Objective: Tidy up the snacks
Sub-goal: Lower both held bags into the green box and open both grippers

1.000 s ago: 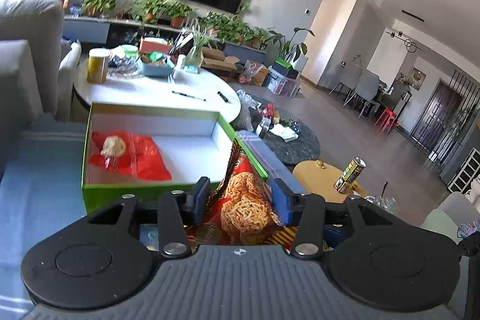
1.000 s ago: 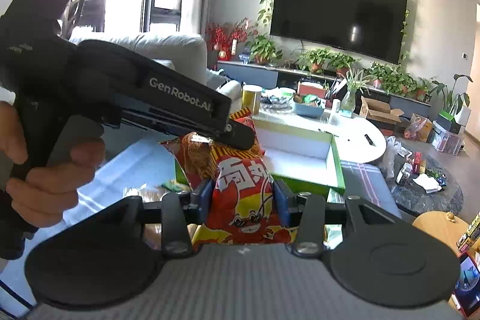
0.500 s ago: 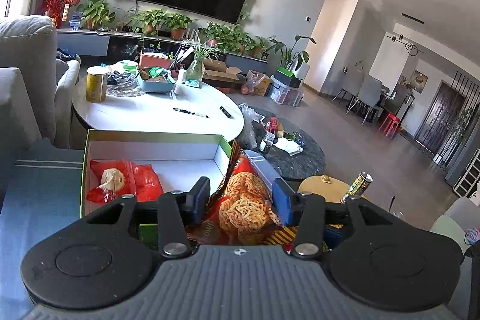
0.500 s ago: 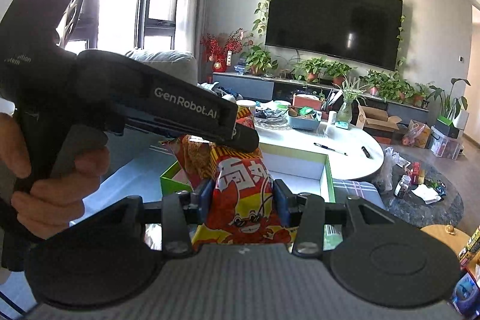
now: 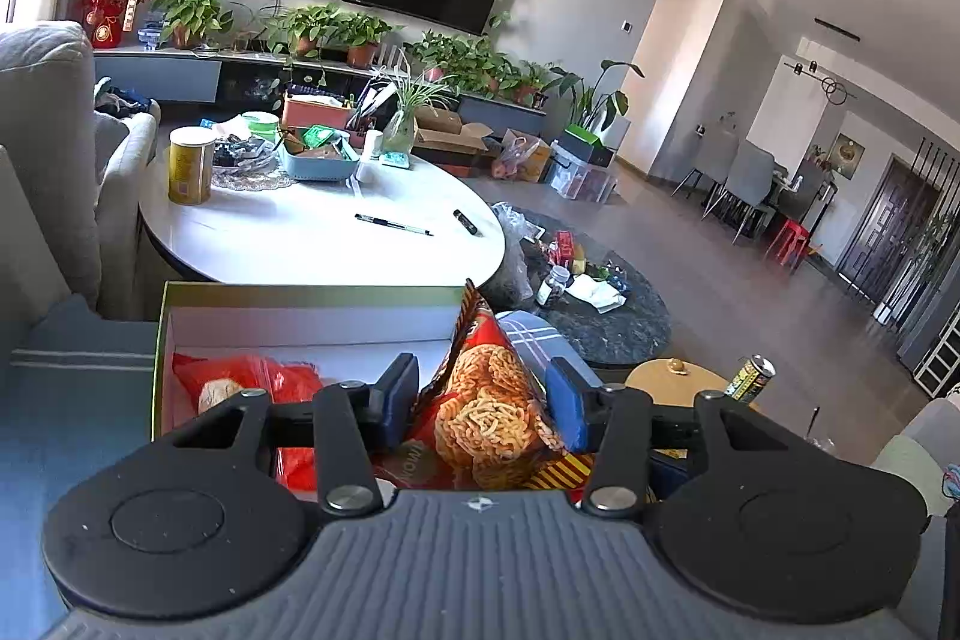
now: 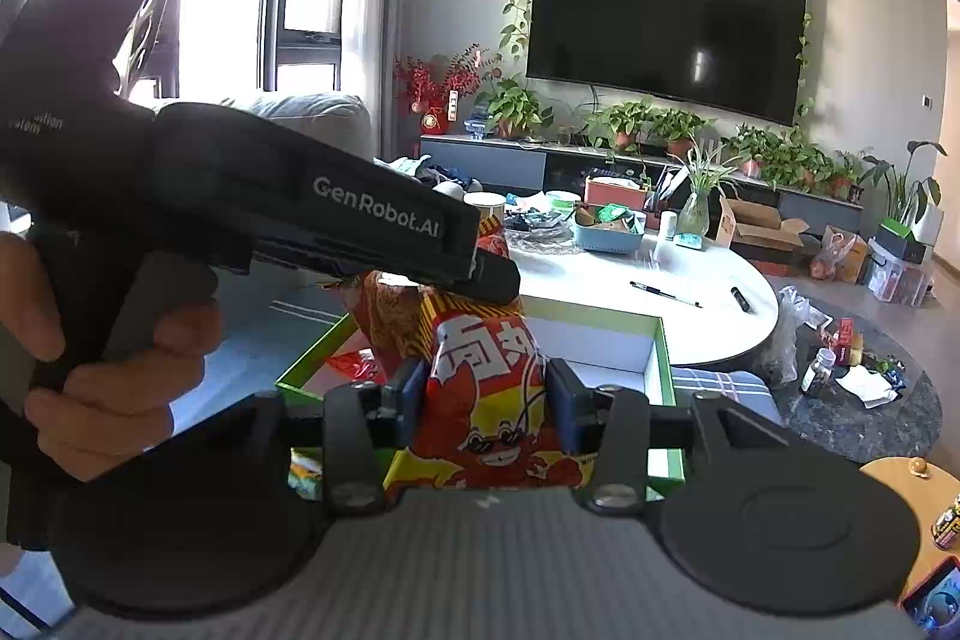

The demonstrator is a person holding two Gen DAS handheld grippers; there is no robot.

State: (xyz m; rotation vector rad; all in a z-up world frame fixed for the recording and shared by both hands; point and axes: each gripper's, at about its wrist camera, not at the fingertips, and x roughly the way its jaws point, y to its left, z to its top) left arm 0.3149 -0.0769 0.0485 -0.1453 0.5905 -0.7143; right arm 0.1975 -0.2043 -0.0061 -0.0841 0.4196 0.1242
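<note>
— What do your tongs have?
— My left tongs point(image 5: 483, 403) and right tongs point(image 6: 486, 394) both pinch one snack bag point(image 6: 489, 400), held upright just above the near edge of the green box point(image 6: 660, 340).
— Anything inside the box?
— A red packet point(image 5: 252, 382) lying at its left end.

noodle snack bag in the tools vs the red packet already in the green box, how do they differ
The noodle snack bag is held upright, above the green box, by both the left tool and right tool; the red packet lies flat on the box floor. The bag is printed with noodle pictures and yellow stripes; the packet is plain, translucent red. Both are mainly red.
</note>
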